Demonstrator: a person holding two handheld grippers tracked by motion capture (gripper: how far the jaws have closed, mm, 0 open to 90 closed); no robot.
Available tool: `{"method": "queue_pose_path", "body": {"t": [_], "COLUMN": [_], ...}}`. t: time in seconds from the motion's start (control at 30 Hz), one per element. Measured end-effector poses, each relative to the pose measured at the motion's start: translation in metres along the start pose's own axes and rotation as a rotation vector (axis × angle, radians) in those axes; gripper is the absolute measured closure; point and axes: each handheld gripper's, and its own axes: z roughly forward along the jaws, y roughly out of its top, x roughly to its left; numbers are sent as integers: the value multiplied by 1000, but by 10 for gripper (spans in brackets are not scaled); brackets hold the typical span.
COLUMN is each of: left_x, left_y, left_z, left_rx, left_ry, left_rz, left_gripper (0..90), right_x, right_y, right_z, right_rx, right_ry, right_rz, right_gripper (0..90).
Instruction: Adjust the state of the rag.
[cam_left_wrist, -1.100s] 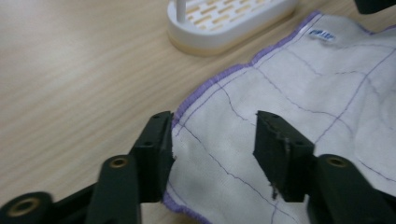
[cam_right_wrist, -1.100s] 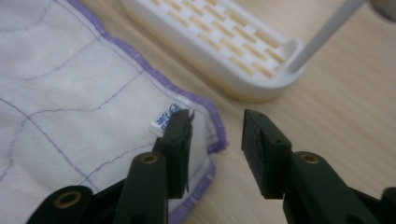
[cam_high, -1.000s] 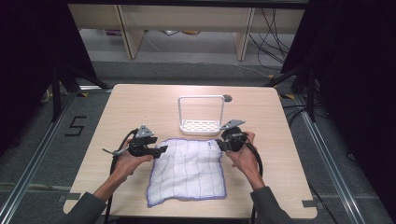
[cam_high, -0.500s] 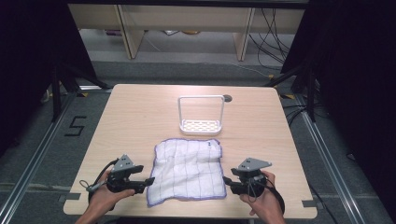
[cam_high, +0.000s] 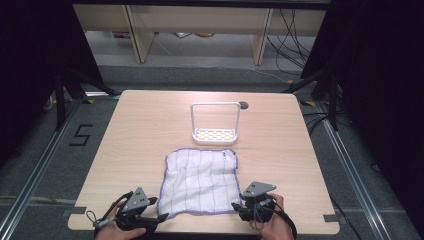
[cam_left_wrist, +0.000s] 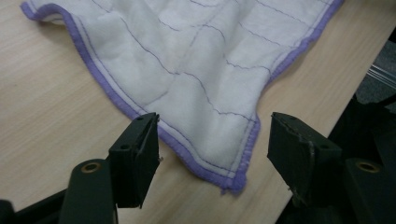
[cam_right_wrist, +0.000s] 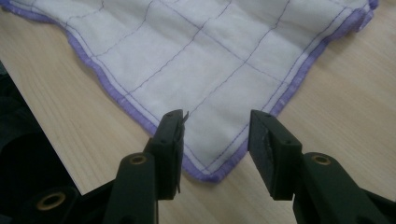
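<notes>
A white quilted cloth (cam_high: 200, 180) with a purple hem lies spread flat on the wooden table (cam_high: 150, 125). My left gripper (cam_high: 162, 218) sits at the cloth's near left corner and my right gripper (cam_high: 235, 207) at its near right corner. In the left gripper view my left gripper (cam_left_wrist: 212, 135) stands open, with the cloth (cam_left_wrist: 187, 74) reaching its hemmed corner in between the jaws, untouched. In the right gripper view my right gripper (cam_right_wrist: 217, 123) is open astride the other corner of the cloth (cam_right_wrist: 201, 60). Both pairs of jaws have just been closing a little.
A white wire rack (cam_high: 216, 122) with a perforated base stands just behind the cloth. A round cable hole (cam_high: 243, 105) is at the table's far edge. Both hands are at the table's front edge, where the floor drops away.
Both grippers came back from the cloth's far corners to its near corners at the front edge. The cloth now lies flatter and squarer.
</notes>
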Motion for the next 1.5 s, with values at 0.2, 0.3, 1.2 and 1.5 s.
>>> {"method": "queue_pose_path", "body": {"t": [0.2,0.3,1.2,1.5], "left_x": [1,3,13,62], "left_y": [-2,0,19,54], "left_z": [11,16,11,28], "left_rx": [41,57,-71,-116], "left_ry": [-1,19,-23,39], "left_rz": [2,43,-22,-119], "left_gripper": [347,365,362,345], "right_x": [0,2,6,-36], "right_y": [-4,-6,-30,7], "right_z": [10,14,-27,-24], "right_rx": [40,58,16,-72], "right_ry": [1,-1,-8,-93], "right_rz": [-24,-13,31,68], "right_gripper": [547,557,611,493]}}
